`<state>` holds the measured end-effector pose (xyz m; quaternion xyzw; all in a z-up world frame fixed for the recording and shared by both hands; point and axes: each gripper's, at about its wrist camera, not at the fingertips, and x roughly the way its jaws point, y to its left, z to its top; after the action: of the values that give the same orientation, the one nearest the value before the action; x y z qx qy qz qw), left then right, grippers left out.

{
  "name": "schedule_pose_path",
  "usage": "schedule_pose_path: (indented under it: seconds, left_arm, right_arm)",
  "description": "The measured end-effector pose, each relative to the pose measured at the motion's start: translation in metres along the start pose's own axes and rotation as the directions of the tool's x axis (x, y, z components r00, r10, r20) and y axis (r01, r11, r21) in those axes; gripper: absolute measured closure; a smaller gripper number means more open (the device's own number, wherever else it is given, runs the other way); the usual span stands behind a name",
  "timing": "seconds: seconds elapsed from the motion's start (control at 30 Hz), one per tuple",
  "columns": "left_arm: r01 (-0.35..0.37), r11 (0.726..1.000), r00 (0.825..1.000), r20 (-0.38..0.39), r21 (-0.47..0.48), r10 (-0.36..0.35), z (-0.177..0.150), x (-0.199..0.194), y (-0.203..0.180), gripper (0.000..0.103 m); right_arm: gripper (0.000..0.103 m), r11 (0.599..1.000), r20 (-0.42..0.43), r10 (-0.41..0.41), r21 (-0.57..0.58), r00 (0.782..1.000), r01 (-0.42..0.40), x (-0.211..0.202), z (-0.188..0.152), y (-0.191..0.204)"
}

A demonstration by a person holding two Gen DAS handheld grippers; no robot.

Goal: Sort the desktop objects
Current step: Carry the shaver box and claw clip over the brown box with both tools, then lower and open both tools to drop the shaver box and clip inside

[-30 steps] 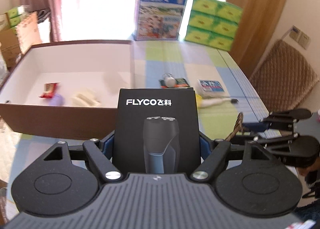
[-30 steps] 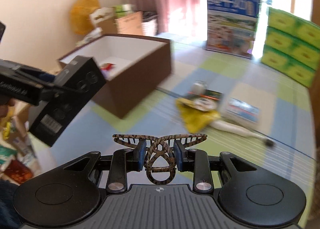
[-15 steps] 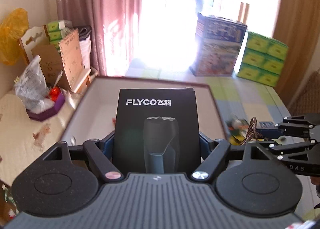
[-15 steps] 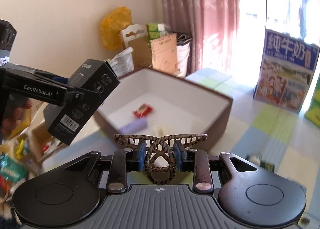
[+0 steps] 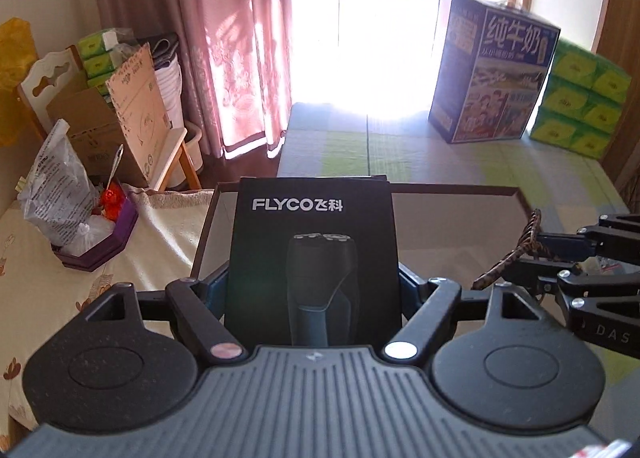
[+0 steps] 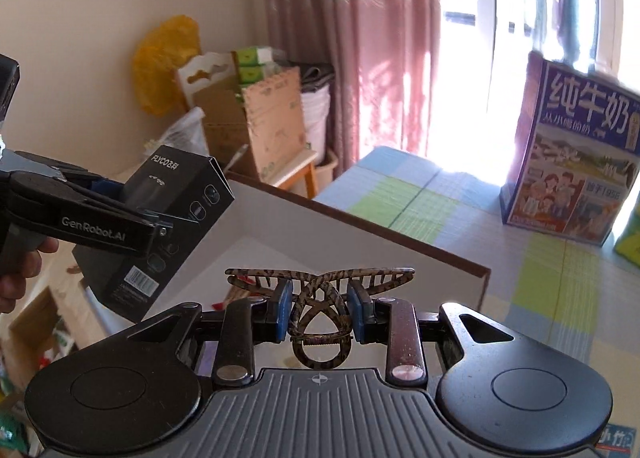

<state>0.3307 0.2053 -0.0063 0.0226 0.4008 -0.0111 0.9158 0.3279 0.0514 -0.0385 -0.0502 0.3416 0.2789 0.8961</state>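
Carrying 2 items at once, both tools sit above the brown-rimmed sorting box (image 6: 360, 230), so the drops must be clean. The right gripper (image 6: 320, 308) is clenched on the tortoiseshell hair claw (image 6: 320, 286), blue pads pinching its centre loop at the lower middle of the right wrist view, teeth spread level. At the left edge of that frame the left gripper (image 6: 160, 232) grasps the black FLYCO shaver box (image 6: 176, 193), tilted, its lower corner hanging over the box's near wall. In the left wrist view the same shaver box (image 5: 314, 258) stands upright in the centre, hiding most of the interior.

Judging from this, lower each item well inside the white walls before releasing, shaver box first since it is bulkier. Keep the 2 tools apart; they are near each other at the right of the left wrist frame. What lies on the floor of the sorting box is mostly hidden.
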Motion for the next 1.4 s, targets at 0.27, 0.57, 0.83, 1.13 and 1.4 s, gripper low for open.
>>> schedule_pose_path:
  seconds: [0.27, 0.57, 0.83, 1.13, 1.4]
  left_arm:
    - [-0.013, 0.997, 0.995, -0.101, 0.079, 0.021, 0.005, 0.061, 0.010, 0.027]
    - [-0.015, 0.988, 0.990, -0.135, 0.154, 0.036, 0.008, 0.100, 0.004, 0.027]
    - [-0.015, 0.990, 0.992, -0.124, 0.142, 0.032, 0.016, 0.110, 0.009, 0.021]
    - [-0.013, 0.989, 0.993, -0.117, 0.145, 0.030, 0.019, 0.108, 0.012, 0.021]
    - [-0.009, 0.992, 0.993, -0.117, 0.124, 0.024, 0.014, 0.104, 0.011, 0.021]
  right_arm:
    - [0.076, 0.997, -0.084, -0.062, 0.048, 0.994, 0.066, 0.052, 0.001, -0.008]
    - [0.076, 0.992, -0.140, -0.093, 0.073, 0.986, 0.104, 0.081, -0.003, -0.019]
    - [0.076, 0.990, -0.156, -0.103, 0.079, 0.982, 0.116, 0.094, 0.000, -0.023]
    - [0.076, 0.989, -0.172, -0.104, 0.086, 0.980, 0.120, 0.107, 0.000, -0.024]
    - [0.076, 0.987, -0.188, -0.120, 0.082, 0.975, 0.137, 0.128, 0.002, -0.028]
